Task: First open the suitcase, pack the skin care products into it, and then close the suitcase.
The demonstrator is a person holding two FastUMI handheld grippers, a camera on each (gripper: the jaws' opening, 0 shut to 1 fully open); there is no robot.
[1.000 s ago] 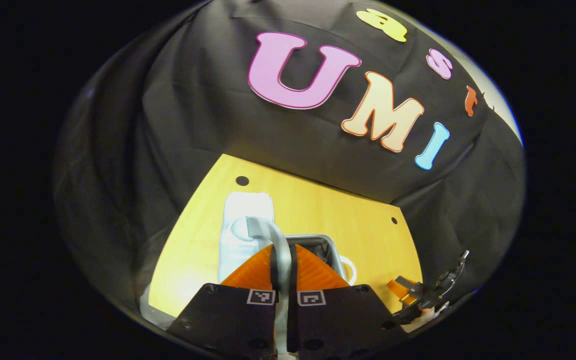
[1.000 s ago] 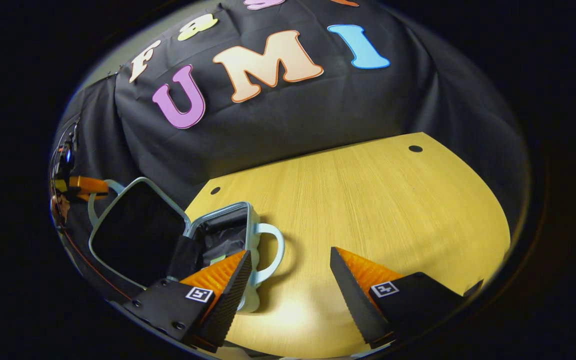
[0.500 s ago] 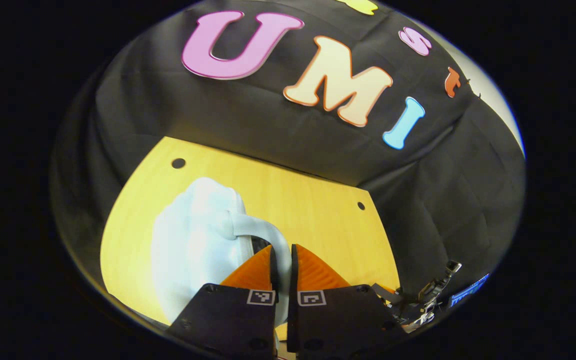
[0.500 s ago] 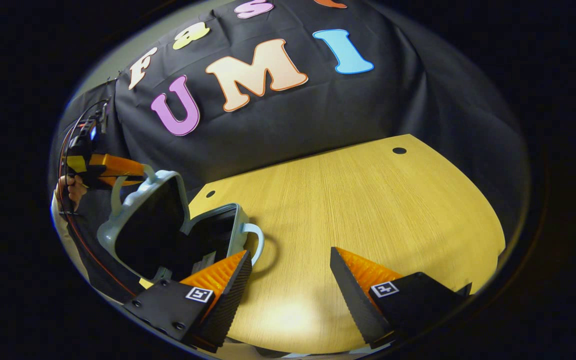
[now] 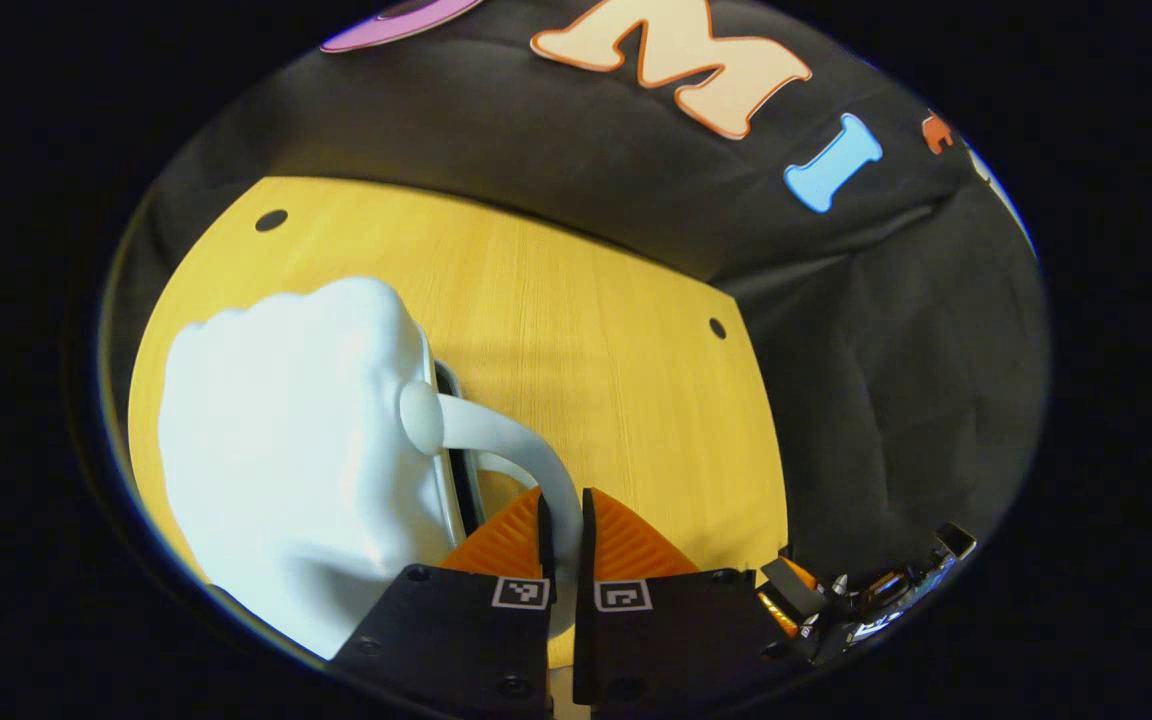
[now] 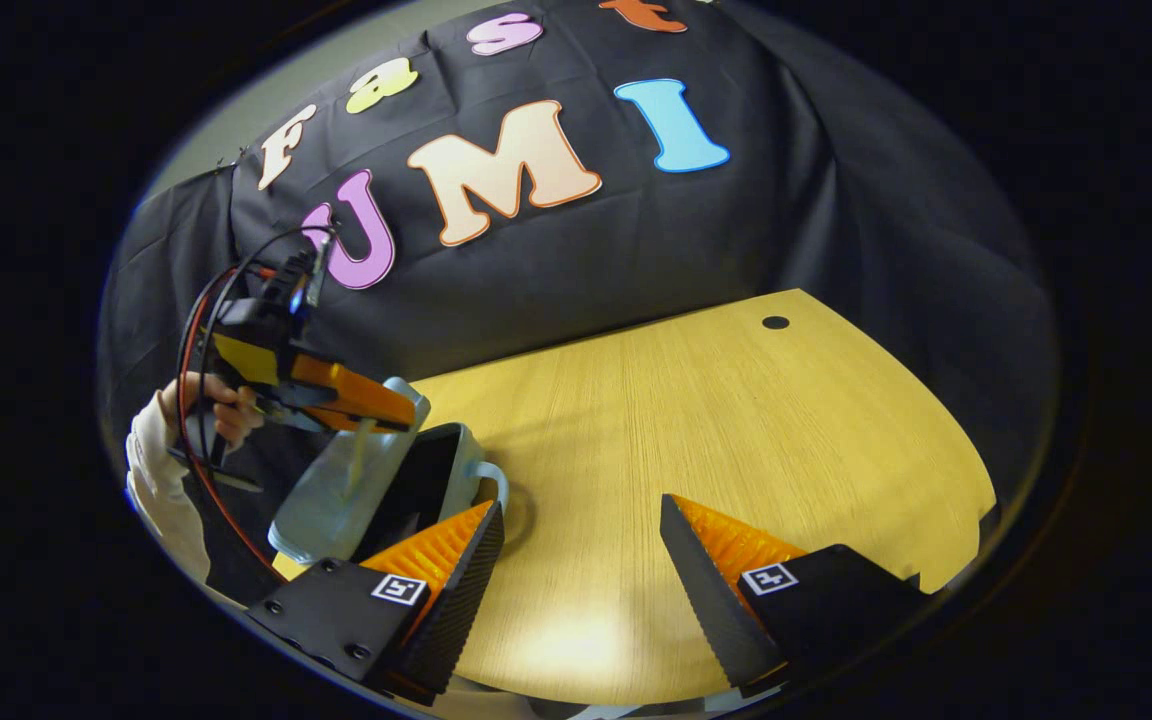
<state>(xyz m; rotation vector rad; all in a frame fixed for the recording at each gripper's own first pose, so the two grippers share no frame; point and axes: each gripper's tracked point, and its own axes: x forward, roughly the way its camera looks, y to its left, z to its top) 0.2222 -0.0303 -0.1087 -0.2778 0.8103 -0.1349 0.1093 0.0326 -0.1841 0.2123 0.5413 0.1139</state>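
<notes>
With its pale blue looped handle (image 5: 526, 455) pinched in the closed left tool (image 5: 564, 525), the pale blue moulded suitcase lid (image 5: 306, 450) at nine o'clock on the yellow wooden desk (image 5: 586, 300) is best being lowered squarely onto its base, the wide-open right tool (image 6: 581, 560) being held empty at three o'clock.

My work surface is a yellow wooden table (image 6: 736, 420) with a fine straight grain, a rounded edge and small dark round holes (image 6: 775, 322) near its far corners. Directly on it, at the left in the right gripper view, rests a small pale blue hard-shell suitcase (image 5: 296, 450), its lid tilted partway over the base.
</notes>
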